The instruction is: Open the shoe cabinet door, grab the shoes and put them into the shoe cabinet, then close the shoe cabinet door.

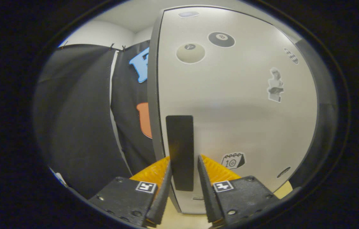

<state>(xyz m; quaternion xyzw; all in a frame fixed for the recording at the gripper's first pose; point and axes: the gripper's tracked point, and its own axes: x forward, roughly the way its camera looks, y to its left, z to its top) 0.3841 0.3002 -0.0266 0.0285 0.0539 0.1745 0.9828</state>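
Gripper (183, 165) fingers straddling the black handle (180, 149) on the white cabinet door (236, 105), contact unclear, door shut

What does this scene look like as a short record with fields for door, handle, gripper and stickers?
door: pale cabinet door, front face toward the camera; open or closed cannot be told
handle: dark upright bar near the door's edge by the black cloth
gripper: gripper with the handle between its fingers; whether both press on it cannot be told
stickers: several stickers on the door, among them two billiard balls up high and a calendar low beside the fingers
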